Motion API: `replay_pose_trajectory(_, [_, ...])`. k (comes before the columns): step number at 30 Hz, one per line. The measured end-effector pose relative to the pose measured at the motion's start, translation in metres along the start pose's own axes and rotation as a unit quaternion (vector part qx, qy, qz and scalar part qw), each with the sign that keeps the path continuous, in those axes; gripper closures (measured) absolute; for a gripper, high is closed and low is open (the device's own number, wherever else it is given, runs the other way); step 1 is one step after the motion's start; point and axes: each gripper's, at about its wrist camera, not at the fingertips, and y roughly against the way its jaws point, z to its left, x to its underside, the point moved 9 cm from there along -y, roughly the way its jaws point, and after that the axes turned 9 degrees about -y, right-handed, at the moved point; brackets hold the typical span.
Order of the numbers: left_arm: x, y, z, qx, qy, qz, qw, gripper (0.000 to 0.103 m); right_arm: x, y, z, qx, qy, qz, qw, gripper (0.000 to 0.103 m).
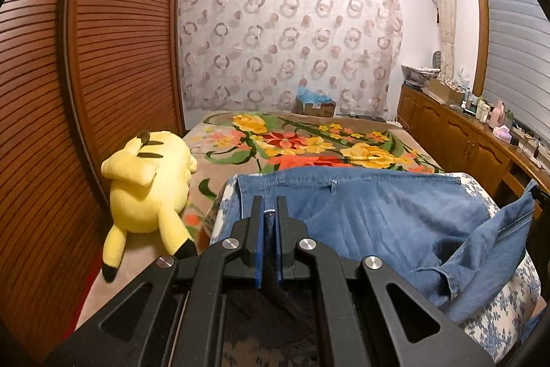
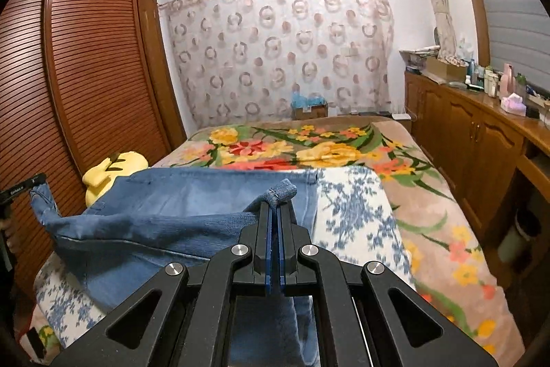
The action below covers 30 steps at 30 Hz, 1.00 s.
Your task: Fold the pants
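Bedroom setting: louvered wooden wardrobe (image 1: 68, 74) on one side, ring-patterned curtain (image 1: 288, 40) at the far wall, low cabinets (image 2: 464, 133) along the window side. Bed (image 2: 429, 212) carries a floral blanket, with a blue-and-white flowered cloth (image 2: 354, 208) spread on the near part.

Pants (image 1: 361, 212) (blue denim jeans) lie across the flowered cloth, waistband toward the far side. Near portion is lifted off the bed and hangs between the two tools in a sagging span.

Yellow plush toy (image 1: 147, 188) lies on the blanket just beside the pants, on the wardrobe side; no contact with the denim that I can see.

Left gripper (image 1: 270, 212): jaws clenched on a thin edge of denim, fabric visible between the blue pads. Right gripper (image 2: 276, 205): jaws clenched on a bunched corner of the pants, a knob of cloth sticking out past the tips.

Handling judgement: denim is soft but fairly heavy for cloth; it drapes and creases, will not hold a shape on its own, and is not slippery or fragile. Best hold looks to be at hems and seamed edges, where the layers are thicker (both layers should be pinched together, or the lower one may slide out). Keeping the span taut between the two holds should give a cleaner fold line.
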Motion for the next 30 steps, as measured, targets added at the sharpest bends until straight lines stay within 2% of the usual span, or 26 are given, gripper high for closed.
replay_pose_trajectory(9, [-0.04,-0.021,-0.001,-0.004,-0.015,-0.02,0.9997,0.097,-0.021,-0.02,-0.003,0.004,0.021,-0.02,1.0,0.101])
replay_pose_trajectory(17, [-0.05,-0.059,-0.005,-0.004,-0.033,-0.003,0.9995,0.097,-0.015,-0.054,-0.006,0.016,0.04,-0.012,0.999,0.101])
replay_pose_trajectory(30, [-0.084,-0.119,0.01,-0.02,-0.043,0.008,0.9988,0.097,-0.046,-0.089,-0.007,0.024,0.059,-0.01,0.998,0.101])
